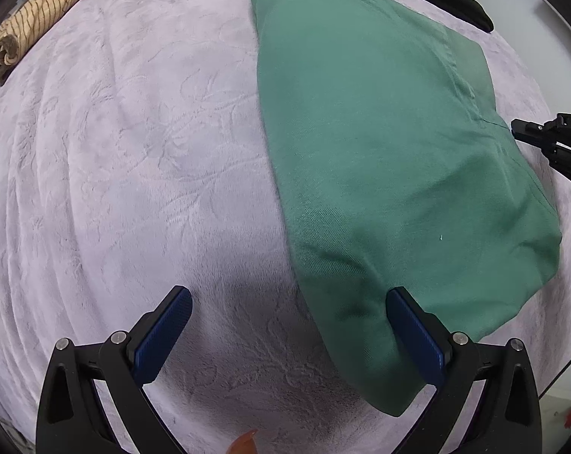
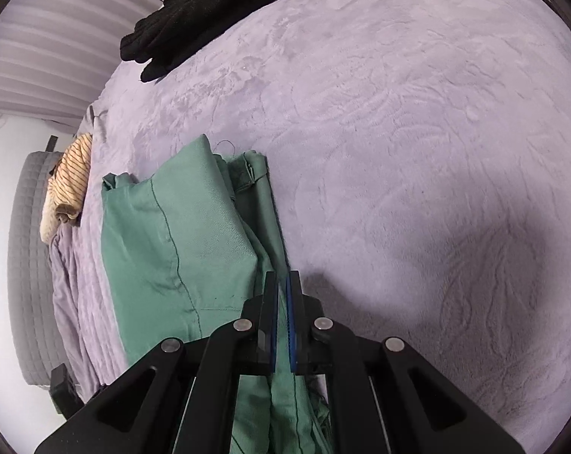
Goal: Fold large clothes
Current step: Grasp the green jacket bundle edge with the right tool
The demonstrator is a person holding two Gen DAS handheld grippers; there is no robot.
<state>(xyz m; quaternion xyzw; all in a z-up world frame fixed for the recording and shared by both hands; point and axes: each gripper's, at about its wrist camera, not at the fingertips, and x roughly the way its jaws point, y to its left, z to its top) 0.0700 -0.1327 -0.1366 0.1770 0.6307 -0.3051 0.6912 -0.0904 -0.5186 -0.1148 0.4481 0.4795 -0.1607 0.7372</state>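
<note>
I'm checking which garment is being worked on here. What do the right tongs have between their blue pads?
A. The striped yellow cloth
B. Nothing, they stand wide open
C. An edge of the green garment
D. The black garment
C: in the right wrist view the right tongs are shut with a fold of the green garment running between the pads, while the striped cloth and black garment lie far off.
</note>
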